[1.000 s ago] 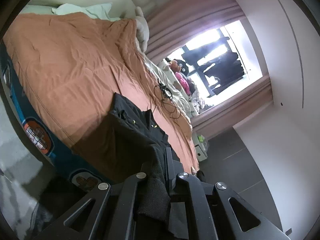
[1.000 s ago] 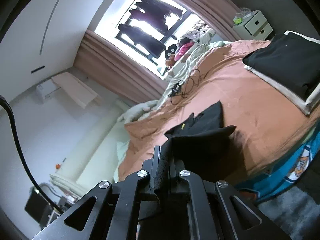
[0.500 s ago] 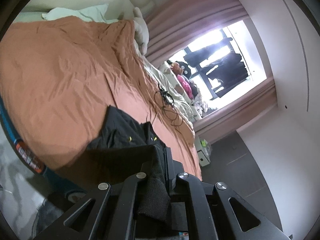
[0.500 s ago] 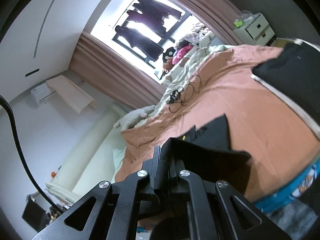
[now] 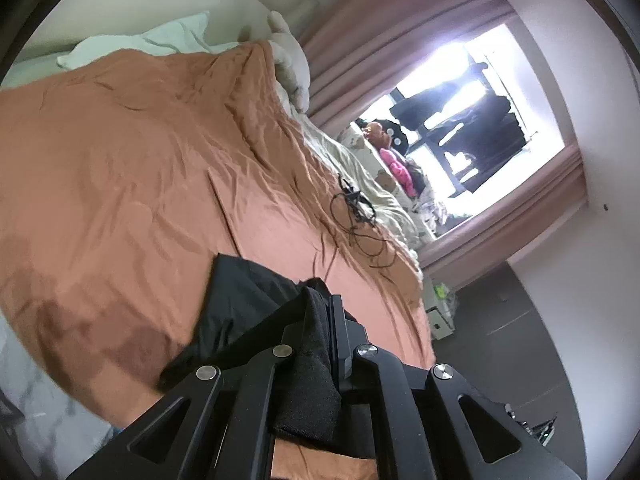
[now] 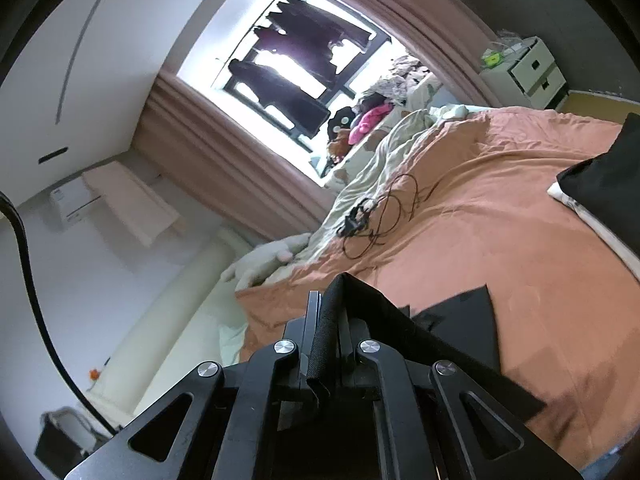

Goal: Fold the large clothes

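While both tools point out over the bed [image 5: 120,168], each one's clamped tight on an edge of the black garment [image 5: 240,300]. Left tool [image 5: 324,320] has a bunched fold pinched between its fingers, right tool [image 6: 326,320] grips a thick hem. Cloth stretches taut from the tools, and the rest lies on the bed's orange cover near a tangle of black cable [image 6: 376,216].

Black garment [image 6: 460,320]: lower portion hidden behind the gripper frame. Folded dark stack [image 6: 612,176]: cut off at right edge of frame.
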{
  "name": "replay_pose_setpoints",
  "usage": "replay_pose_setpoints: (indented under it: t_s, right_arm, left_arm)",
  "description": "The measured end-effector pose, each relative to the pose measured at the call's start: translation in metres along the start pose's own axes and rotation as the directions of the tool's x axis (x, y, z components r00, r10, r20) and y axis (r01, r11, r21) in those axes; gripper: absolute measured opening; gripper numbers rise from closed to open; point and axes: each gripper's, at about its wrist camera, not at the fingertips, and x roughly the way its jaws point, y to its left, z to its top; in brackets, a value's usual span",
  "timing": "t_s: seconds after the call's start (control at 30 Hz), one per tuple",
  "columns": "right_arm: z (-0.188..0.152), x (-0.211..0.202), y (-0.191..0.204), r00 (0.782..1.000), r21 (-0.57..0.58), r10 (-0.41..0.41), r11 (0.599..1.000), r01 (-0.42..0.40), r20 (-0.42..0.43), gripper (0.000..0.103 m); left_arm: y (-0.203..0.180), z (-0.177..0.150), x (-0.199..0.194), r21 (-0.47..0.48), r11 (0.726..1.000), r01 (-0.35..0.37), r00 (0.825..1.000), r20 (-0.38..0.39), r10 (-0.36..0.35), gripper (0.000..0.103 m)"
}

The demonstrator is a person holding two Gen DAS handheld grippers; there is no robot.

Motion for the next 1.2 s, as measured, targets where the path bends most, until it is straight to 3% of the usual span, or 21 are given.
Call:
replay_pose_setpoints:
  t_s: [0.47, 0.7, 1.03, 1.07, 1.13, 1.17, 1.2]
  right_arm:
    - [0.025, 0.116, -0.054, 0.987, 0.038, -0.127, 0.991, 0.131, -0.102, 0.005]
    - [0.014, 0.161, -0.089, 0.966, 0.033, -0.198, 0.978, 0.206, -0.165, 0.005]
    - [-0.002, 0.196, -0.131, 0.932, 0.031, -0.293, 0.951, 0.306, -0.215, 0.006]
    - [-0.004, 0.198, -0.133, 0.930, 0.031, -0.298, 0.950, 0.312, -0.216, 0.006]
    - [-0.004, 0.202, -0.138, 0.922, 0.032, -0.315, 0.943, 0.330, -0.227, 0.006]
    - [-0.004, 0.203, -0.140, 0.918, 0.032, -0.322, 0.941, 0.338, -0.231, 0.011]
    - [-0.003, 0.203, -0.141, 0.914, 0.028, -0.334, 0.937, 0.349, -0.229, 0.027]
  left_arm:
    - [0.013, 0.046, 0.141, 0.055, 0.991, -0.118, 0.986, -0.108, 0.124, 0.004]
    - [0.043, 0.054, 0.212, 0.060, 0.978, -0.202, 0.961, -0.178, 0.209, 0.004]
    - [0.070, 0.046, 0.272, 0.095, 0.961, -0.261, 0.928, -0.250, 0.277, 0.007]
    - [0.071, 0.045, 0.277, 0.097, 0.962, -0.256, 0.926, -0.261, 0.272, 0.011]
    - [0.071, 0.046, 0.284, 0.096, 0.968, -0.234, 0.926, -0.283, 0.252, 0.030]
    - [0.070, 0.048, 0.286, 0.095, 0.968, -0.233, 0.926, -0.282, 0.251, 0.055]
    - [0.070, 0.051, 0.285, 0.093, 0.967, -0.237, 0.929, -0.268, 0.254, 0.079]
